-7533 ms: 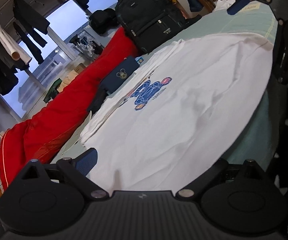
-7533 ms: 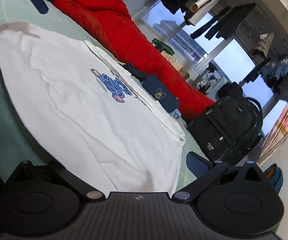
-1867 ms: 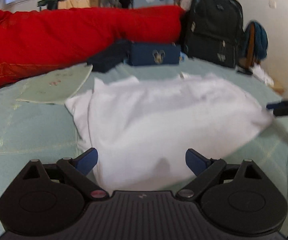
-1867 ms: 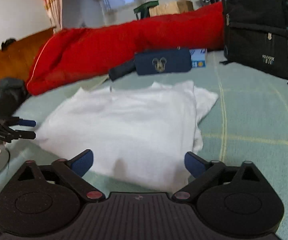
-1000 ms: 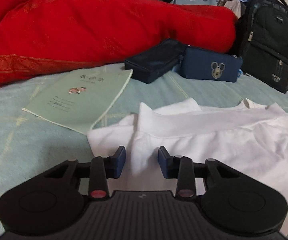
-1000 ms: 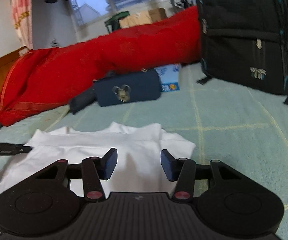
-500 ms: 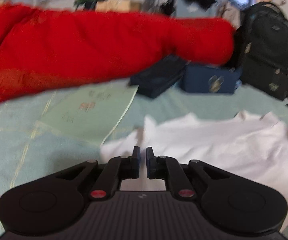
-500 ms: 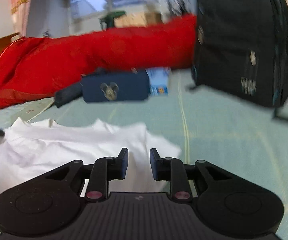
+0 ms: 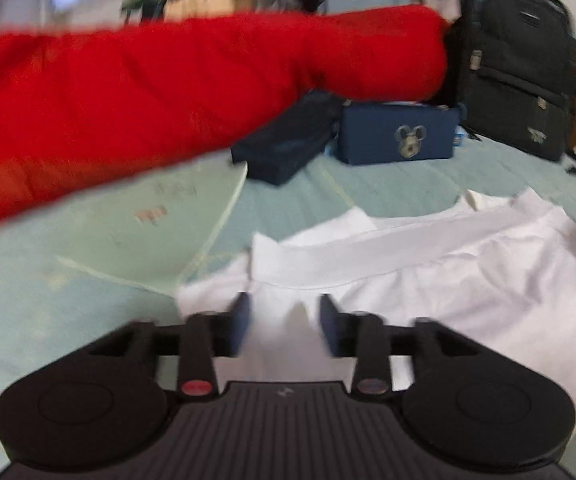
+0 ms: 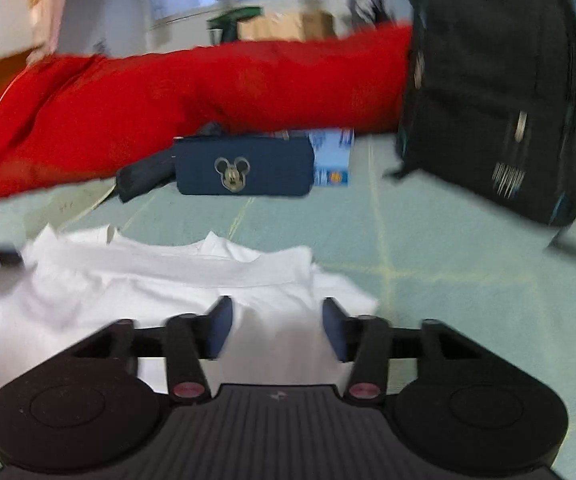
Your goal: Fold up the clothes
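— Where is the white T-shirt found relative to the fingers?

— It is spread folded on the pale green bedcover, near the front edge. In the left wrist view its left end is seen between the fingers of the left gripper, with a small peak of cloth raised in the gap. In the right wrist view its right end is seen between the fingers of the right gripper.

— Which way is it pointed?

— The long axis is laid side to side along the front edge. The hemmed band is turned toward the far side, where a navy pouch, a black backpack and a red quilt are ranged; a pale green booklet is seen just beside the shirt's left end.

— And how are the fingers held?

— Both pairs are held partly spread, with a clear gap between the blue pads. Nothing is pinched by either. Whether the pads are touching the cloth cannot be told through the motion blur.
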Tool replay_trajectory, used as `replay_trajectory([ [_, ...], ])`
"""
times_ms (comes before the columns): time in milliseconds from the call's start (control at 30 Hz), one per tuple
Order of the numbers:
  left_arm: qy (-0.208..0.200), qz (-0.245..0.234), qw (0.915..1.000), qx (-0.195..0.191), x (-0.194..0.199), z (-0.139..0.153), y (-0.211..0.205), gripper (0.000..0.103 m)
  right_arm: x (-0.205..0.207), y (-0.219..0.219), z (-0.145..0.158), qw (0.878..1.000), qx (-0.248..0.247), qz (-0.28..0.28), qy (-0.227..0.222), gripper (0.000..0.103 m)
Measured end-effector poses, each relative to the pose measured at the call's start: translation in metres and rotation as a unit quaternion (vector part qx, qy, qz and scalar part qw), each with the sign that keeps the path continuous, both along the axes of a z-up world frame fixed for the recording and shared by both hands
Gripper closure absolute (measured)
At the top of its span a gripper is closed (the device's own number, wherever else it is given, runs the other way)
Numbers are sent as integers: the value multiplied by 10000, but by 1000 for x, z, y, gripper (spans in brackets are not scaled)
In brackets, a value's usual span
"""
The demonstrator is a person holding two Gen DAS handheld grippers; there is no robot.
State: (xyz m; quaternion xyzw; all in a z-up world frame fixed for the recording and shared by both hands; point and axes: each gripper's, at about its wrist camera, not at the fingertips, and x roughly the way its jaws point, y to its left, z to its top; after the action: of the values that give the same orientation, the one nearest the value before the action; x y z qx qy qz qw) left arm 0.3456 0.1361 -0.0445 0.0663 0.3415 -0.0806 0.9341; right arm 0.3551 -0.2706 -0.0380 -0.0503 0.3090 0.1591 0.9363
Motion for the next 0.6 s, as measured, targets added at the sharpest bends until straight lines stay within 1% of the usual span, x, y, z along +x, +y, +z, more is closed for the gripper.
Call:
replay_trajectory([
  [33, -71, -119, 9997, 180, -11, 8, 0, 54, -10, -3, 7, 9998, -179, 37, -57, 45],
  [100, -175, -267, 9981, 523, -33, 22, 3, 50, -32, -11, 21, 9983, -551, 56, -163, 40],
  [133, -250, -320, 9965, 735, -46, 29, 5, 46, -43, -16, 27, 9968, -761, 39, -220, 39],
  [167, -337, -383, 9940, 970, -59, 35, 7, 40, -54, -22, 32, 9950, -959, 25, -272, 38],
  [200, -421, -487, 9901, 1250, -74, 40, 8, 35, -63, -27, 37, 9928, -1154, 11, -322, 36],
  [233, -480, -638, 9852, 1519, -87, 41, 5, 28, -73, -33, 42, 9902, -1349, -3, -372, 35],
  [267, -521, -806, 9798, 1755, -98, 40, 2, 24, -81, -30, 39, 9882, -1486, 111, -359, 31],
  [300, -562, -973, 9735, 1990, -110, 39, -2, 24, -89, -25, 35, 9860, -1613, 249, -334, 27],
  [367, -604, -1317, 9598, 2405, -132, 33, -11, 24, -105, -16, 27, 9806, -1864, 526, -283, 27],
  [400, -572, -1495, 9540, 2537, -140, 26, -20, 24, -113, -11, 23, 9774, -1989, 664, -258, 27],
  [467, -549, -1823, 9402, 2824, -156, 5, -40, 24, -128, -2, 15, 9699, -2236, 939, -206, 27],
  [500, -559, -1959, 9310, 3028, -160, -8, -50, 24, -135, 10, 3, 9618, -2479, 1139, -217, 27],
  [533, -595, -2058, 9193, 3301, -164, -21, -60, 24, -142, 25, -10, 9519, -2742, 1350, -234, 27],
  [567, -664, -2142, 9043, 3633, -169, -34, -68, 25, -148, 38, -23, 9393, -3050, 1550, -275, 27],
  [600, -745, -2227, 8868, 3979, -174, -46, -74, 27, -154, 51, -36, 9232, -3402, 1750, -355, 27],
])
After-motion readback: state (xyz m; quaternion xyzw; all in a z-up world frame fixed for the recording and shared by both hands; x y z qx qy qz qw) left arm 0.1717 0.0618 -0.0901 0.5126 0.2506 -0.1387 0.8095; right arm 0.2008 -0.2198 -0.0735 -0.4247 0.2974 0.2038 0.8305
